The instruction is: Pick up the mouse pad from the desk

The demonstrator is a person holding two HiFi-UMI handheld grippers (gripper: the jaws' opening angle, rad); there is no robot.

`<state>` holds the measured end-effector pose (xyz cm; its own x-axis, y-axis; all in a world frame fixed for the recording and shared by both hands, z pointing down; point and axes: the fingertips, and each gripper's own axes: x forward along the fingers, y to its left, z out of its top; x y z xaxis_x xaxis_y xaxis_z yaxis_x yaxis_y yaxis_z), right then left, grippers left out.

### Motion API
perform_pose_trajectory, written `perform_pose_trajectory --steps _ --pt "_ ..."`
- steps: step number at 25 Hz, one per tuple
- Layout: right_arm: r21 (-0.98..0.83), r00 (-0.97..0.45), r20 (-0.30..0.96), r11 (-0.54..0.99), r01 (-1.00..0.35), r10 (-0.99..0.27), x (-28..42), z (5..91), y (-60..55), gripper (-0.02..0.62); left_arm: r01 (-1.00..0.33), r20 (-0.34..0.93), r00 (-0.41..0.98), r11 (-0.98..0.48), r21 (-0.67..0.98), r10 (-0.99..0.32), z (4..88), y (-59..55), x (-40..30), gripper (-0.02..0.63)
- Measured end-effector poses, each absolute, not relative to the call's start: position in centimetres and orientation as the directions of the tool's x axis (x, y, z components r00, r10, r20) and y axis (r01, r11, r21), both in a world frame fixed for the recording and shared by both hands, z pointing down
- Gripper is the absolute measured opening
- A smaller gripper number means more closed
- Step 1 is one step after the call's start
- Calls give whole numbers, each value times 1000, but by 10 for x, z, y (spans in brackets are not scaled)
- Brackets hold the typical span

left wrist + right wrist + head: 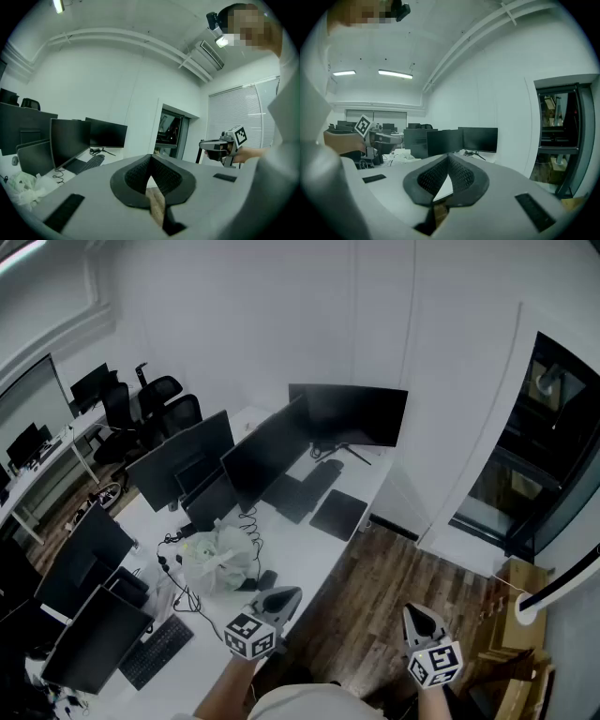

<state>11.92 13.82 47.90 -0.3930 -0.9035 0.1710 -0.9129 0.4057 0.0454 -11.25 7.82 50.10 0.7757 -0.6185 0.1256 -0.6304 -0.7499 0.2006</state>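
Nothing of the pick-up is done yet. The mouse pad lies flat at the bench's right edge, toward the far end, just beside the keyboard. The left gripper and right gripper hover well short of it, their fingers pressed together on nothing. Monitors, a crumpled plastic bag and cables crowd the bench, but the approach along the right edge looks clear.
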Motion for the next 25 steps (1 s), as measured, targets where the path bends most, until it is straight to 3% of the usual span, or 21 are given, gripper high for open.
perform_pose_trajectory --steps 25 --pt "9 -374 180 382 -924 -910 115 487 119 12 -625 126 779 -747 226 -614 514 56 -104 36"
